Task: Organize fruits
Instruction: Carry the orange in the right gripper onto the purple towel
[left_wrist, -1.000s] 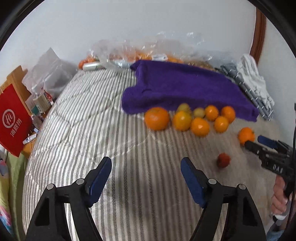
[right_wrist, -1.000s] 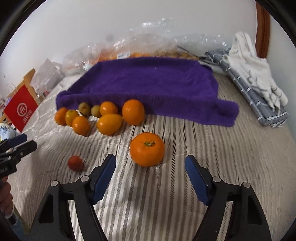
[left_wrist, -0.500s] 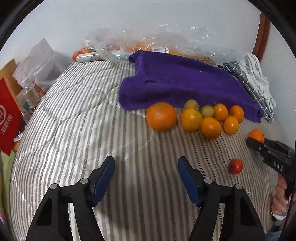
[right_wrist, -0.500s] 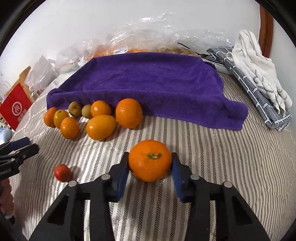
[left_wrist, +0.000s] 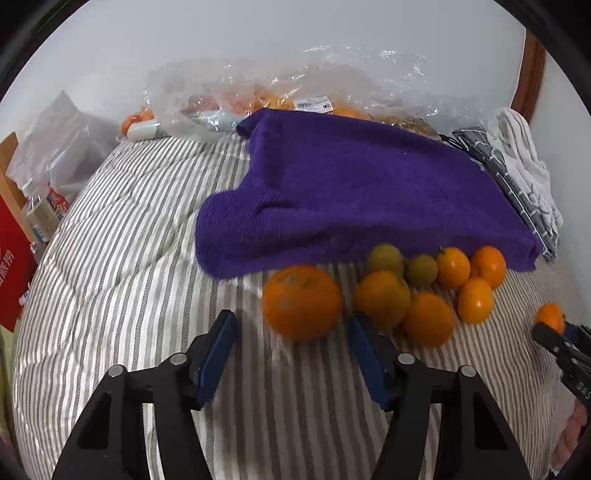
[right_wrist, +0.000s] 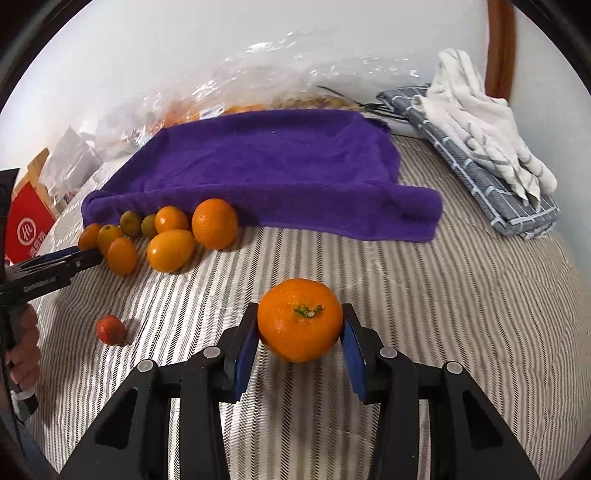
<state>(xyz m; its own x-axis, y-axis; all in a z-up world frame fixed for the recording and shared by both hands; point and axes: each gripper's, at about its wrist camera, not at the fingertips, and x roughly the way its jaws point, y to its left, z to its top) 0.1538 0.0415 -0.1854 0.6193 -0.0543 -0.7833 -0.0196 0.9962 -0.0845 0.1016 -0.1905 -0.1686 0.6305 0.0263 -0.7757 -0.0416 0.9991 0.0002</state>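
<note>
My left gripper (left_wrist: 291, 320) has its jaws closing around a large orange (left_wrist: 302, 302) on the striped bedcover; the blue pads stand apart from its sides. Right of it, several small oranges and two greenish fruits (left_wrist: 421, 269) lie along the edge of a purple towel (left_wrist: 351, 192). My right gripper (right_wrist: 300, 314) is shut on a tangerine (right_wrist: 300, 319) with a green stem, held just over the bedcover. A small red fruit (right_wrist: 110, 329) lies alone to its left. In the right wrist view the left gripper (right_wrist: 55, 266) reaches in beside the fruit cluster (right_wrist: 170, 249).
Clear plastic bags of oranges (left_wrist: 295, 99) lie behind the towel by the wall. Folded grey checked cloth and white gloves (right_wrist: 480, 122) sit at the right. A red bag (right_wrist: 29, 229) and packets are off the bed's left edge.
My right gripper closed on the tangerine and holds it. My left gripper moved forward to the large orange while its jaws narrowed.
</note>
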